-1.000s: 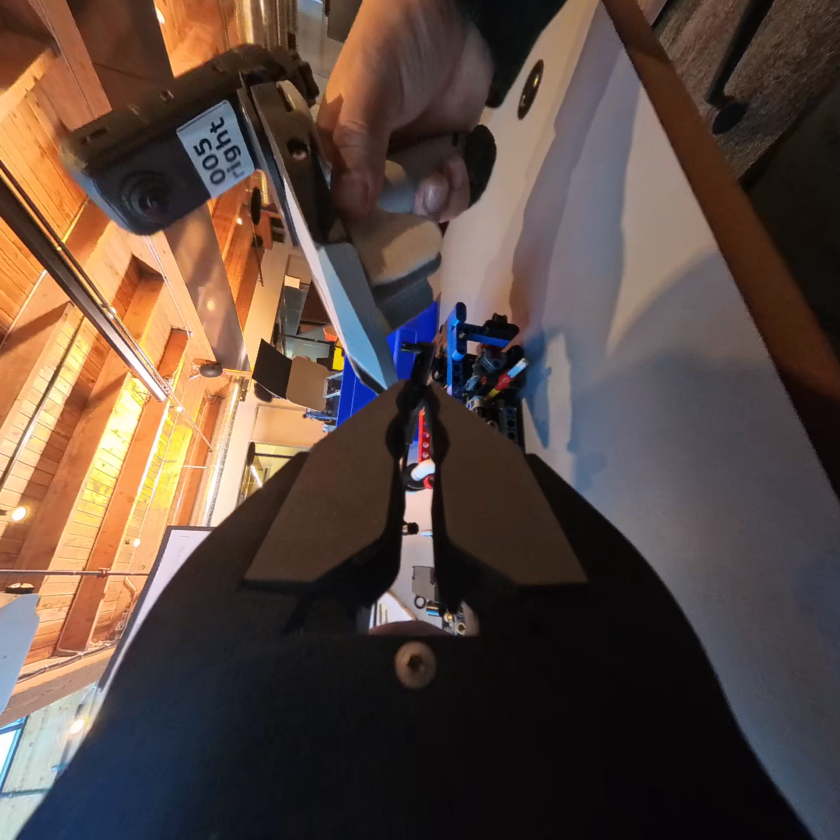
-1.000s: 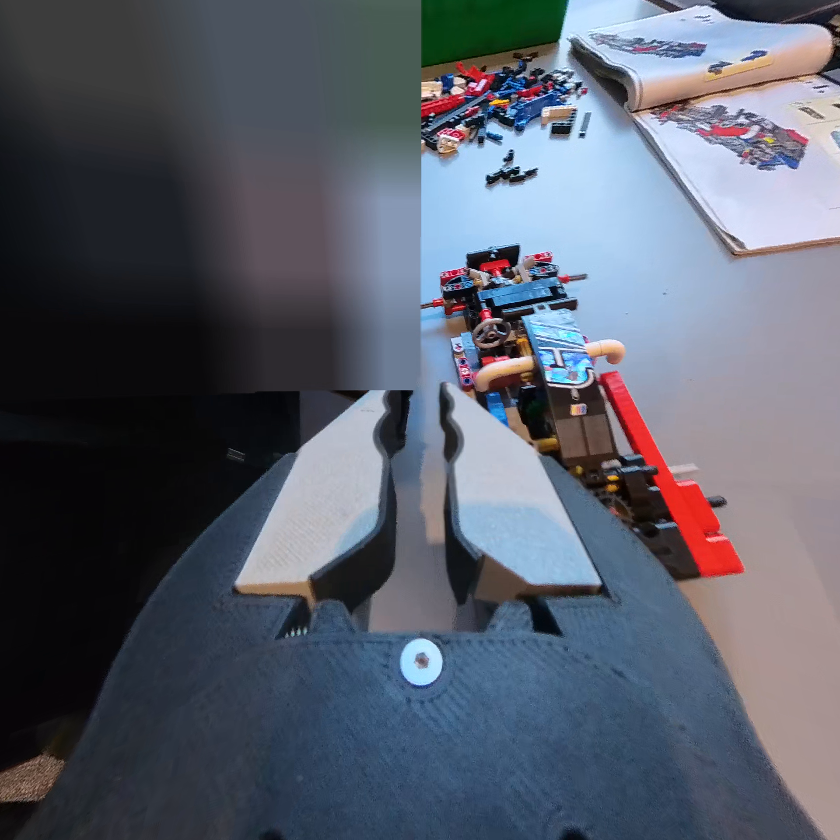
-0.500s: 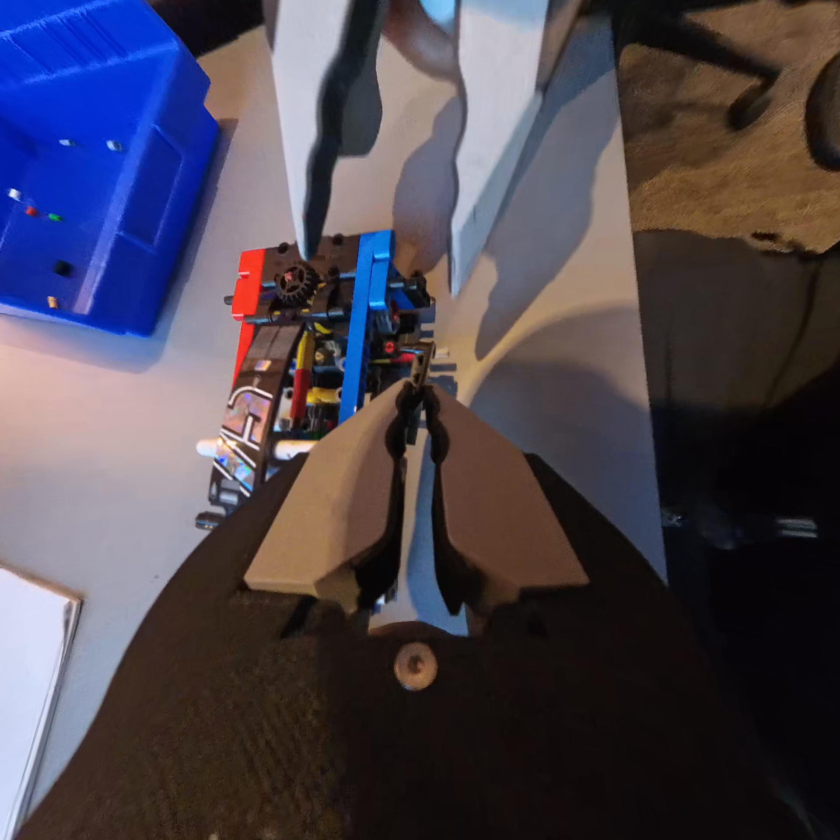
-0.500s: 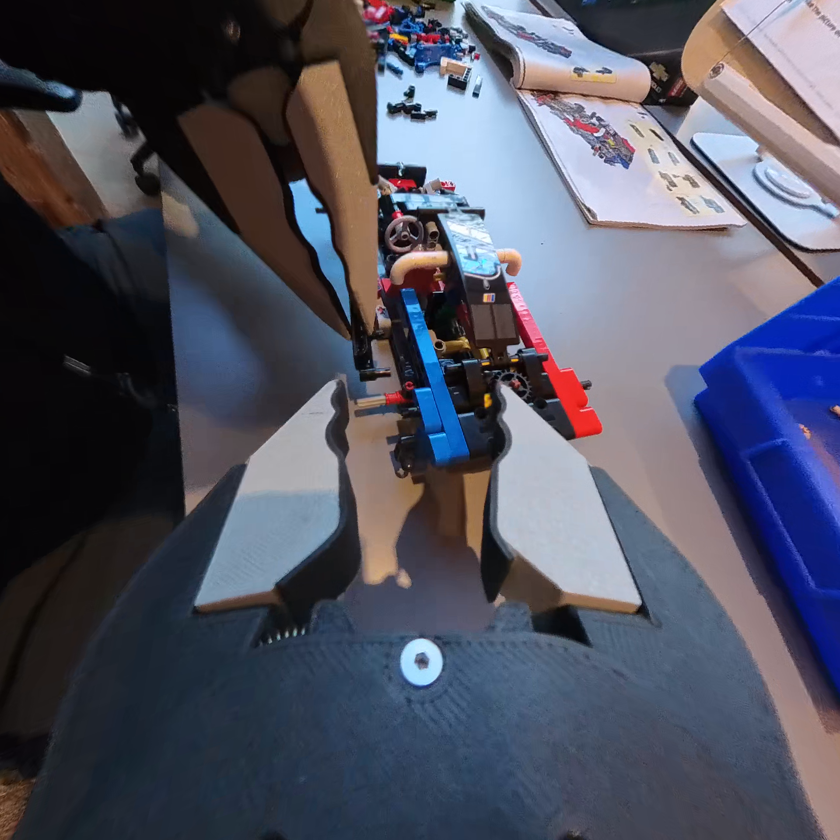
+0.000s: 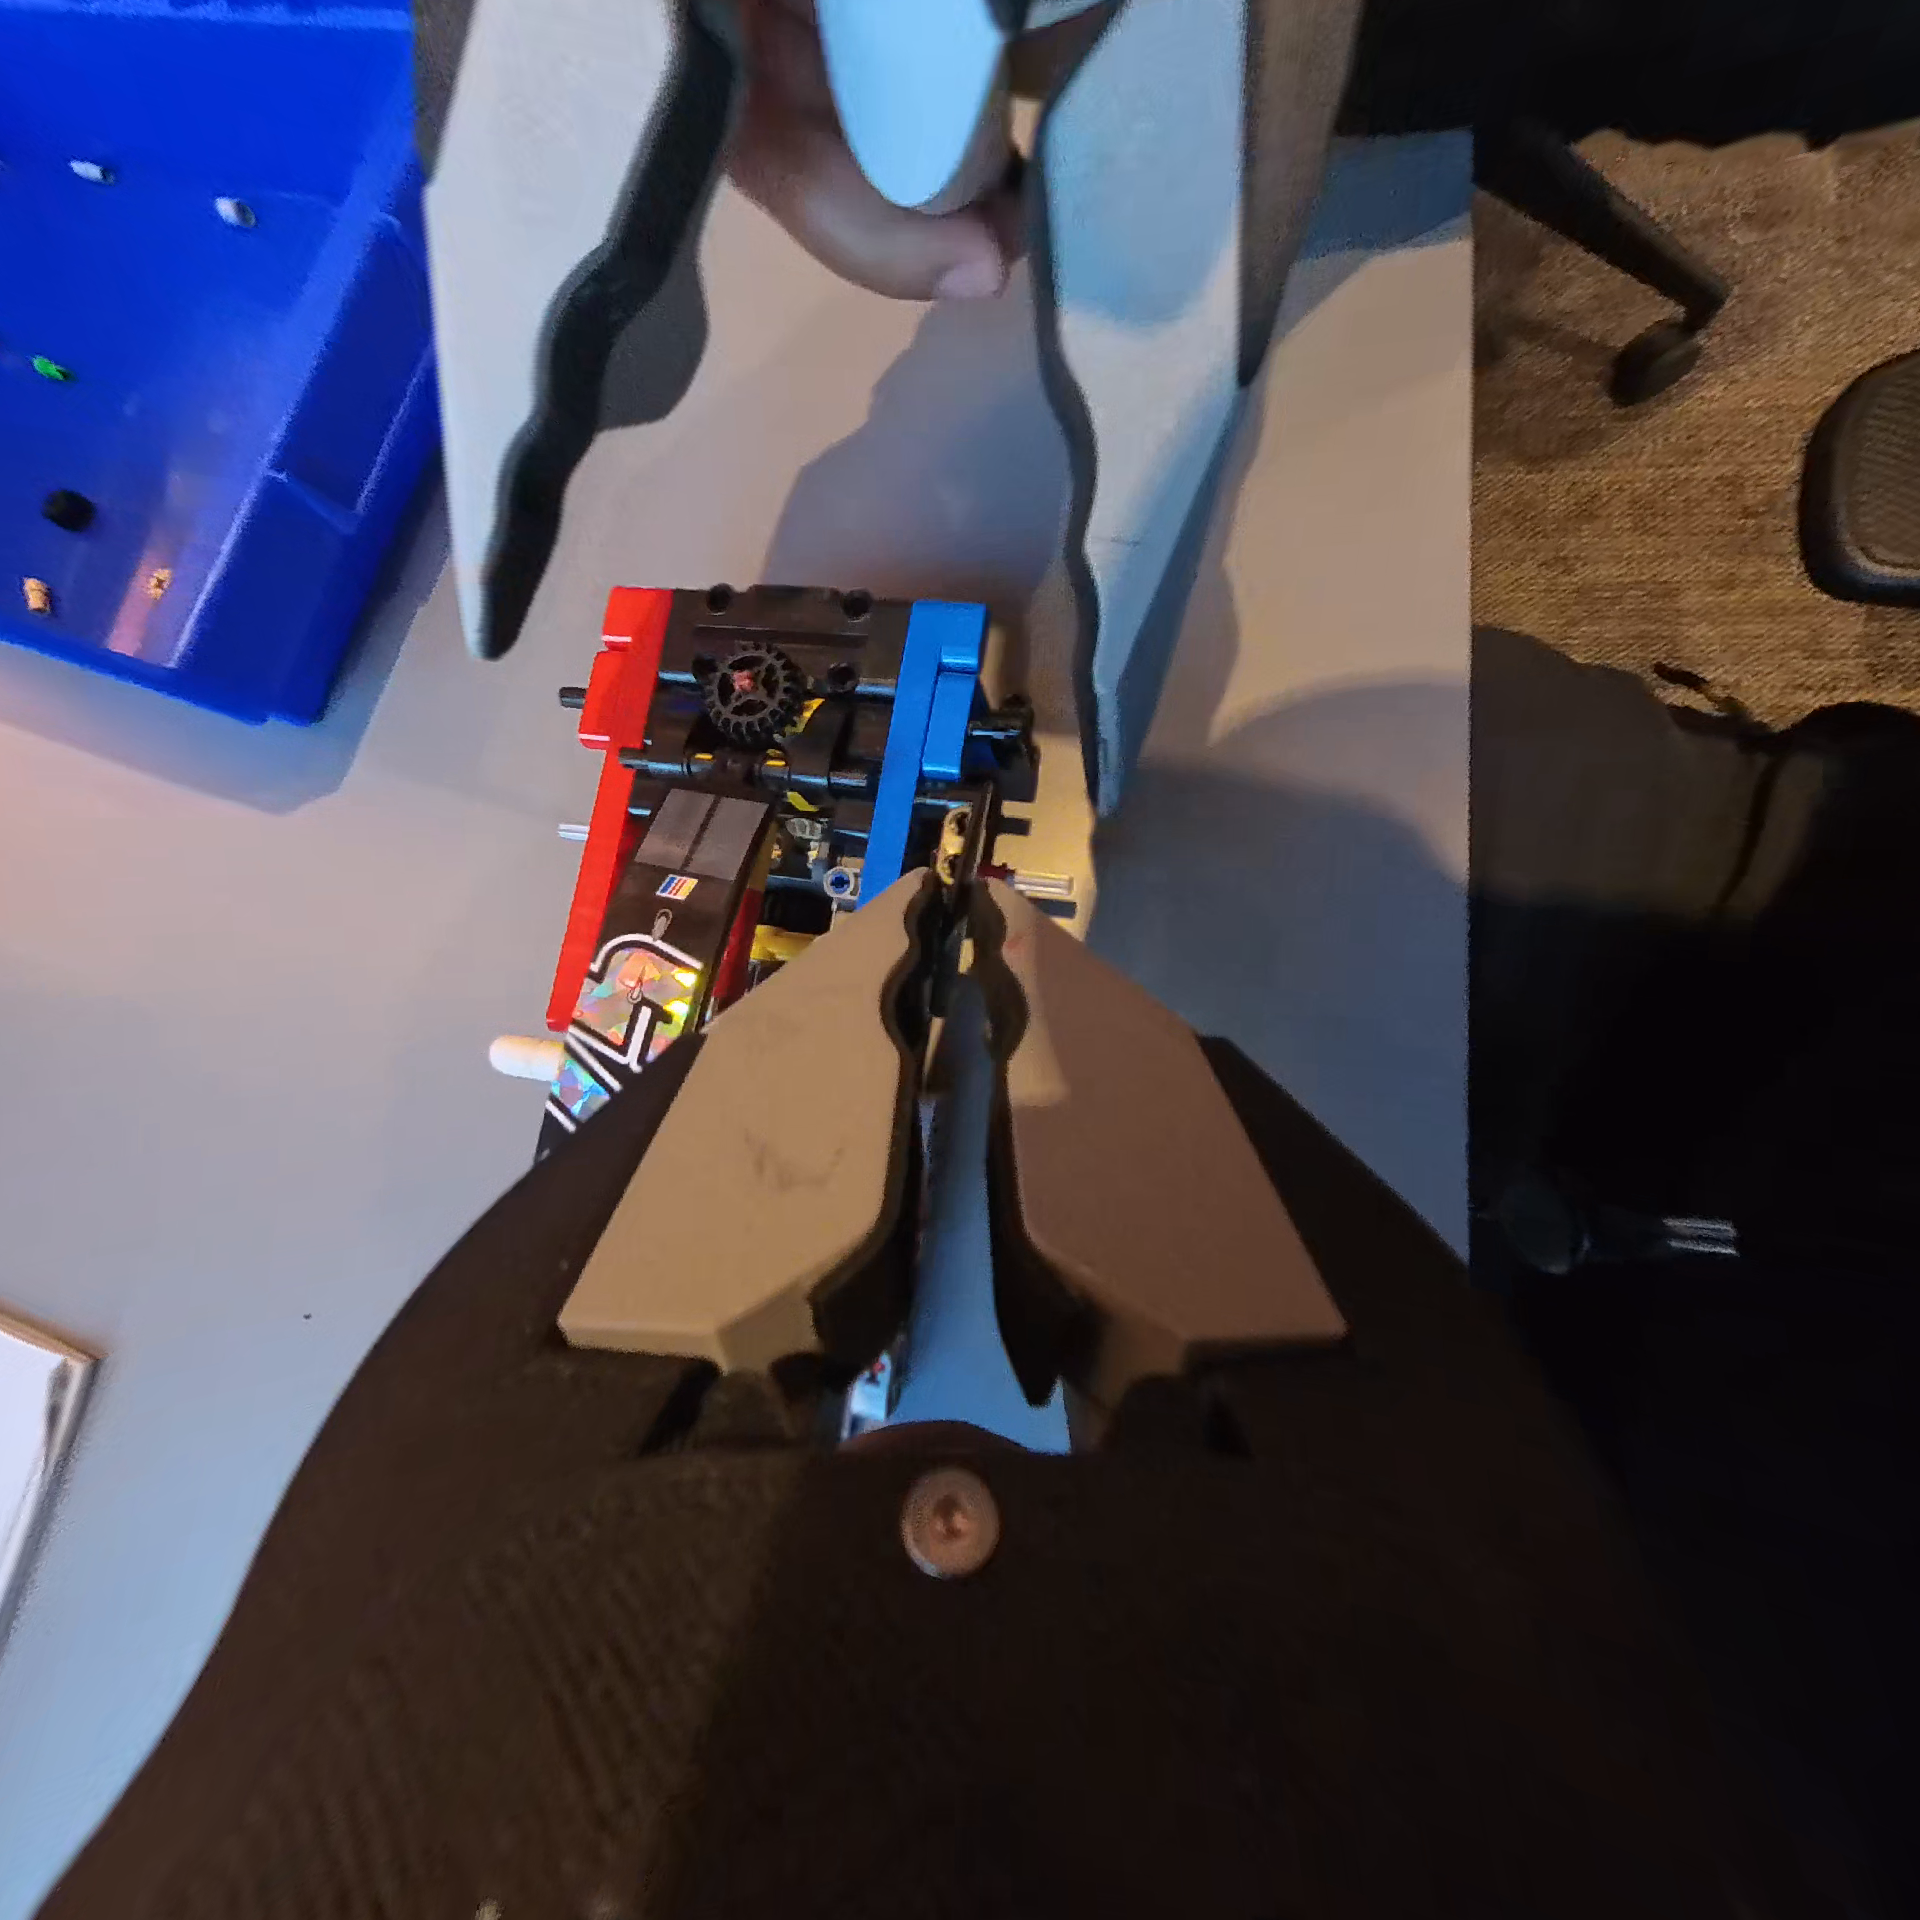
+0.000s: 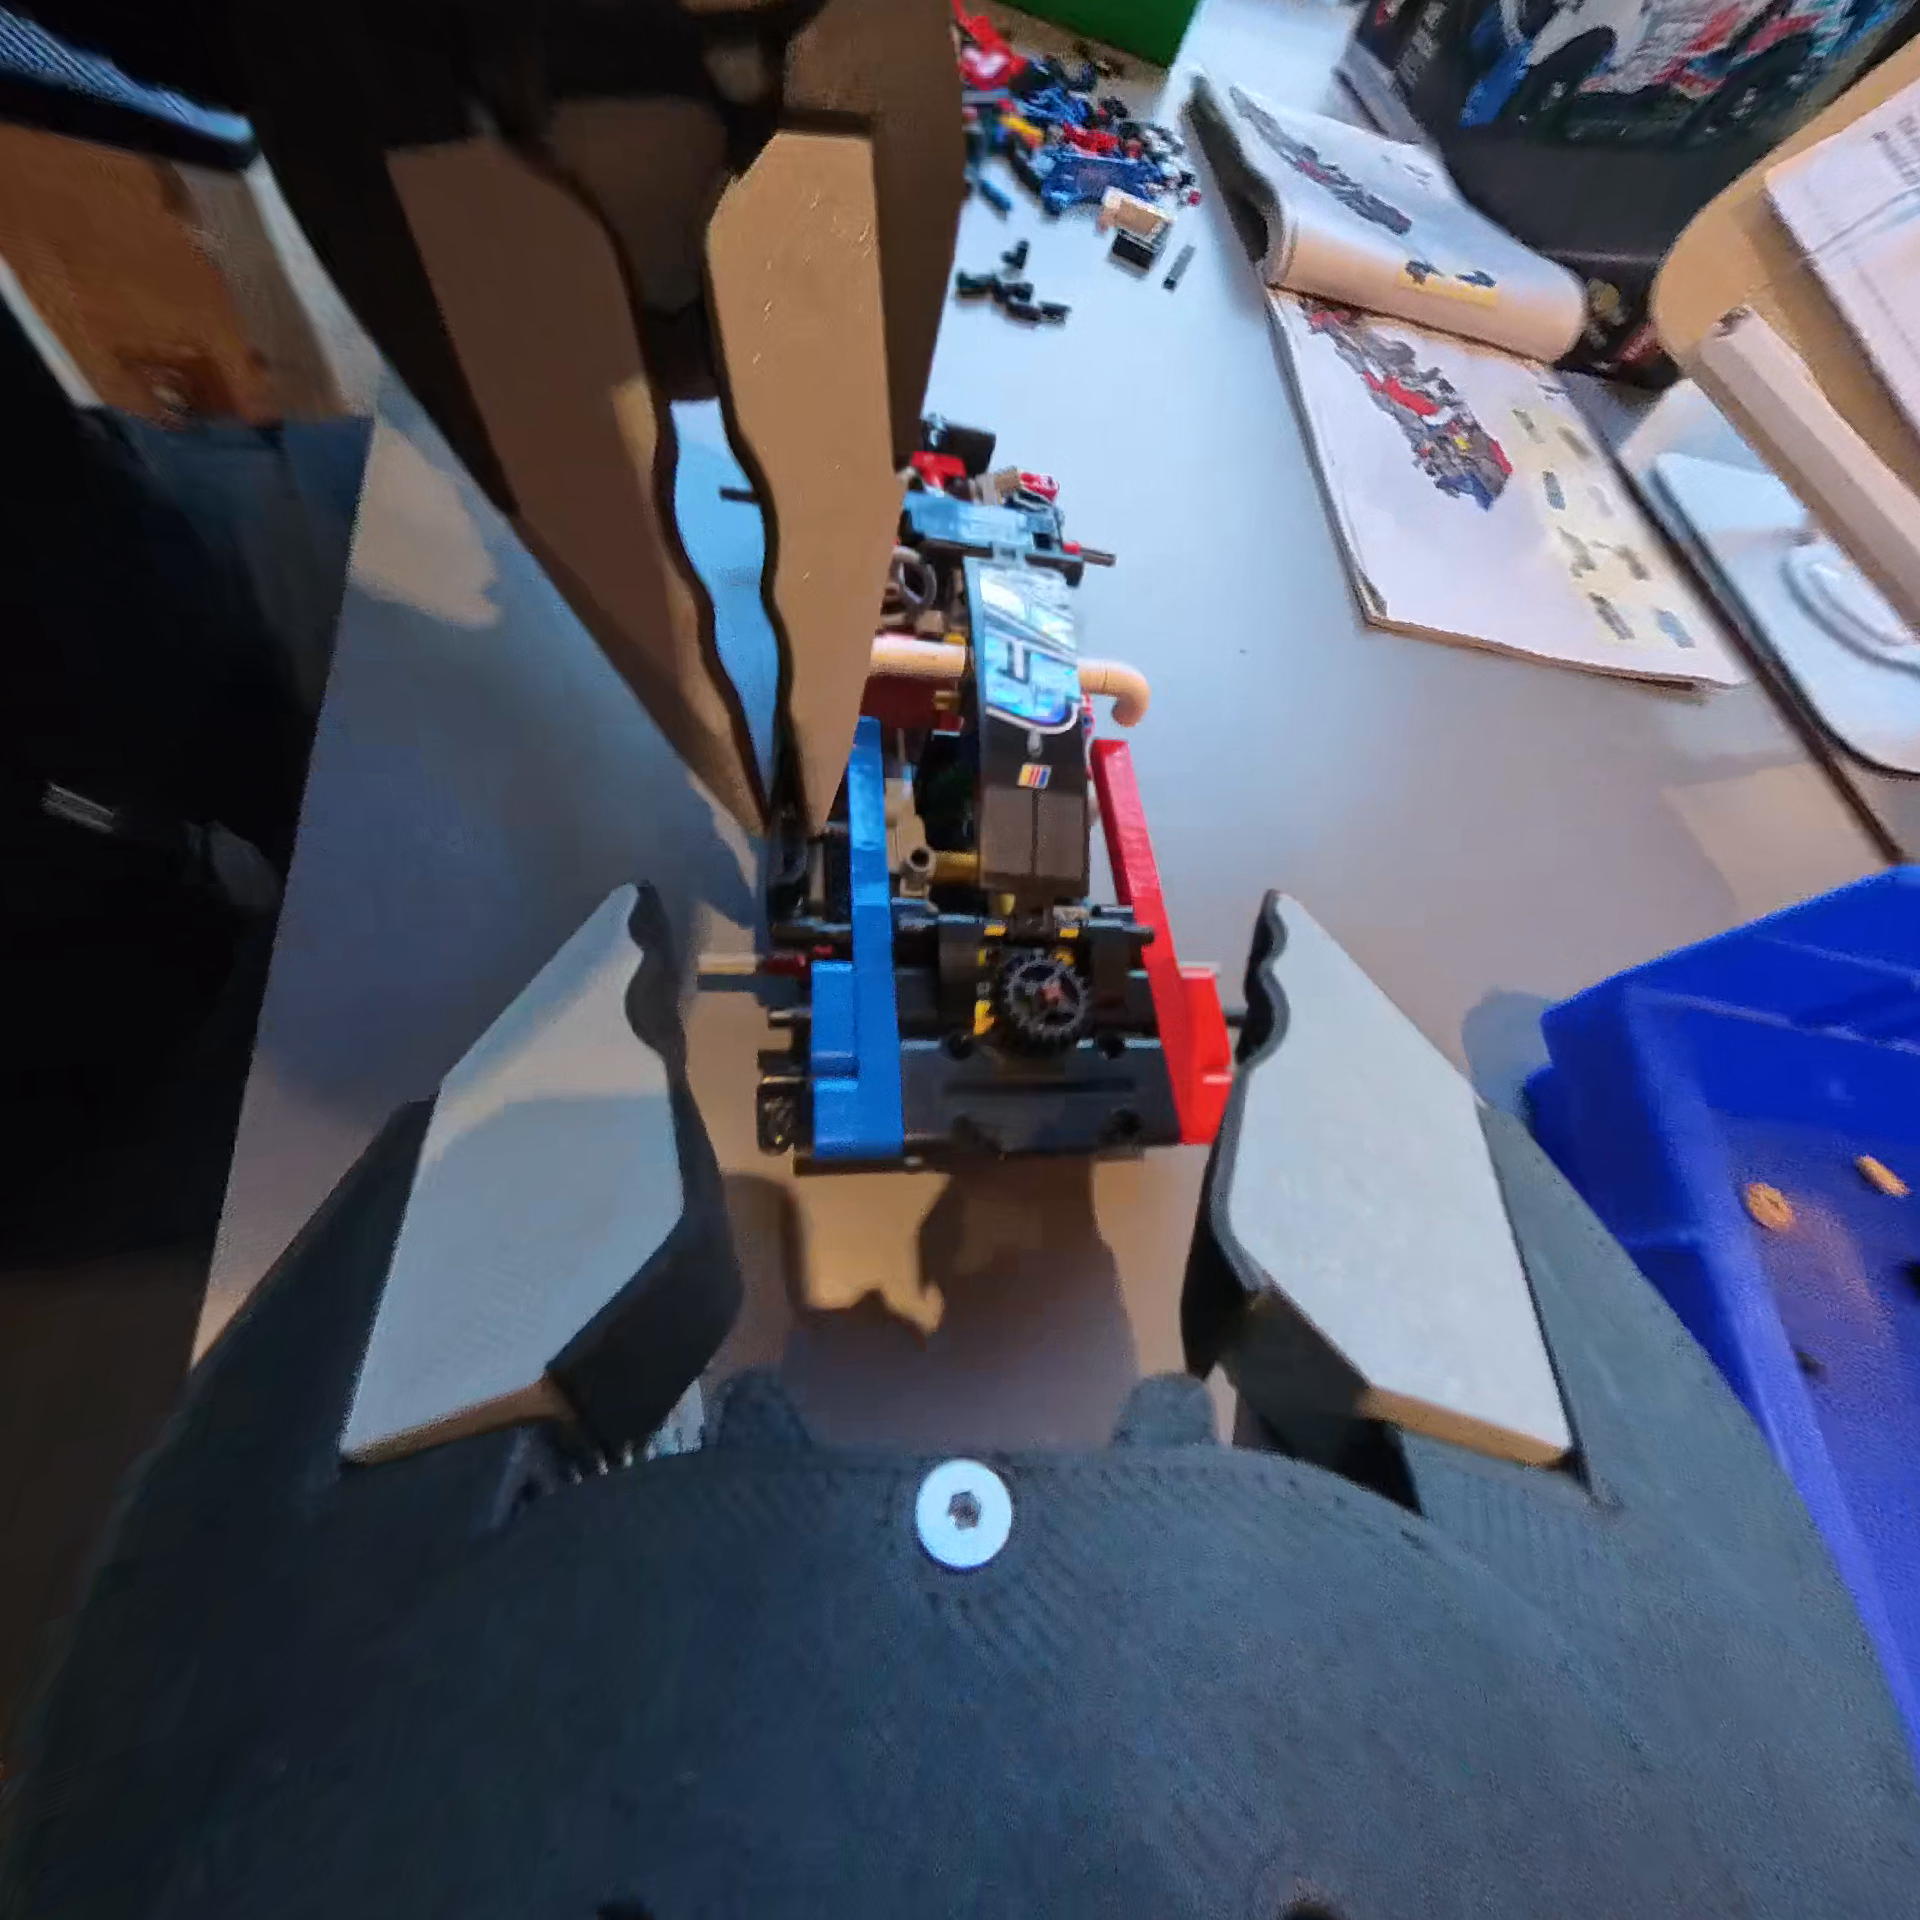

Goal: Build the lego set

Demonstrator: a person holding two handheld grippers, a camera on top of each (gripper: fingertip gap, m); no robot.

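Note:
A partly built lego car (image 5: 769, 769) with a red beam, a blue beam and a black gear at its end lies on the grey table (image 5: 260, 987). My left gripper (image 5: 951, 883) is shut on a small black lego piece (image 5: 961, 831) and holds it against the car's side by the blue beam. My right gripper (image 6: 954, 914) is open wide, its fingers on either side of the car's gear end (image 6: 997, 1039), not touching. In the right wrist view the left gripper (image 6: 790, 821) comes down from above. In the left wrist view the right gripper (image 5: 795, 722) comes in from the top.
A blue bin (image 6: 1745, 1143) with a few small parts stands beside the car, and shows in the left wrist view (image 5: 187, 364). An open instruction booklet (image 6: 1475, 499) and a pile of loose pieces (image 6: 1081, 156) lie farther back. The table edge (image 5: 1467, 727) runs close to the car.
My right gripper has opened wider and moved in so that its fingers flank the car's gear end. My left gripper, still holding the black piece, has closed in on the blue beam side.

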